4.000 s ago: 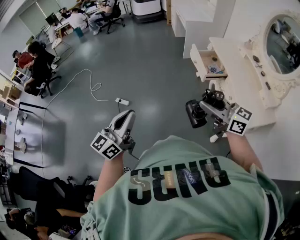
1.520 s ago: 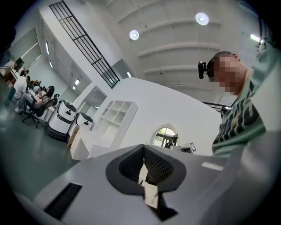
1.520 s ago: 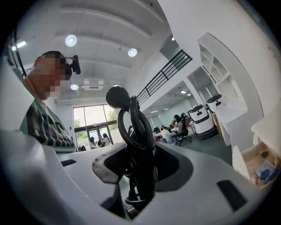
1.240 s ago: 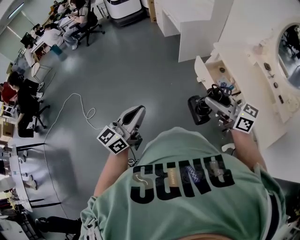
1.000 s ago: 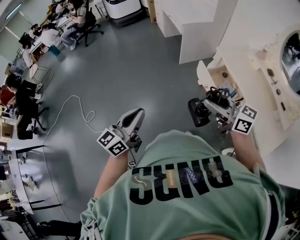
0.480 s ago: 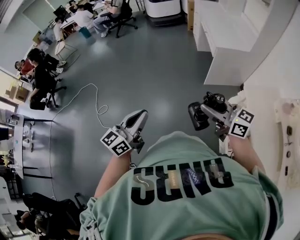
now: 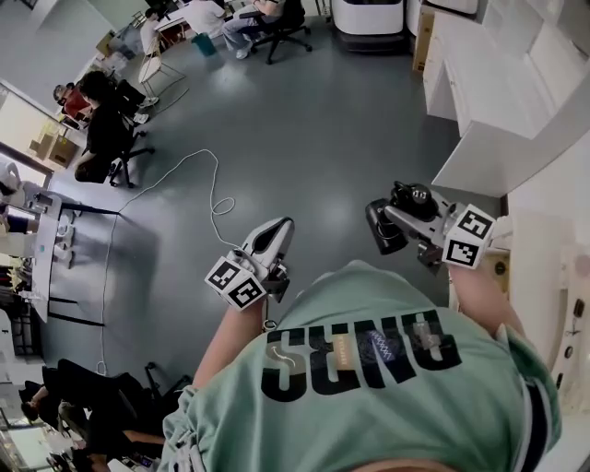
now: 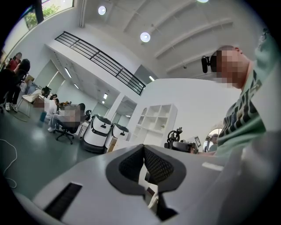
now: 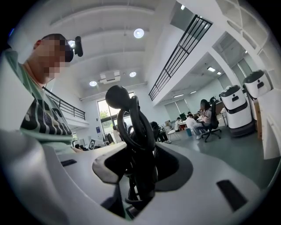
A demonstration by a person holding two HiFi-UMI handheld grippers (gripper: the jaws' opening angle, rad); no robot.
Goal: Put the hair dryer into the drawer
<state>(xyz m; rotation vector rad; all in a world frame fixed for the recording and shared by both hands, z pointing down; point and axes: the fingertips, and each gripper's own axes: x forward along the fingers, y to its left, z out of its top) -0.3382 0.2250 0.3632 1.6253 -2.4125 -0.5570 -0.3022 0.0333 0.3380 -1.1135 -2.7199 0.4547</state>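
In the head view my right gripper (image 7: pixel 406 216) is held at chest height over the grey floor, shut on the black hair dryer (image 7: pixel 387 228), whose nozzle end points left. The right gripper view shows the hair dryer (image 9: pixel 137 140) and its looped black cord standing upright between the jaws, which are closed against it. Further left, my left gripper (image 7: pixel 278 230) hangs over the floor with nothing in it. Its pads (image 8: pixel 131 165) meet at the tips in the left gripper view. I cannot make out the drawer in any view; only white furniture (image 7: pixel 544 277) shows at the right edge.
A white shelf unit (image 7: pixel 502 101) stands at the upper right, a white wheeled machine (image 7: pixel 369 14) at the top. A white cable with a power strip (image 7: pixel 217 198) lies on the floor. People sit at desks (image 7: pixel 101 129) in the upper left.
The view has swung round: the open drawer and the mirror have slid out at the right. Both grippers moved along with the body, the hair dryer still held in the right one.
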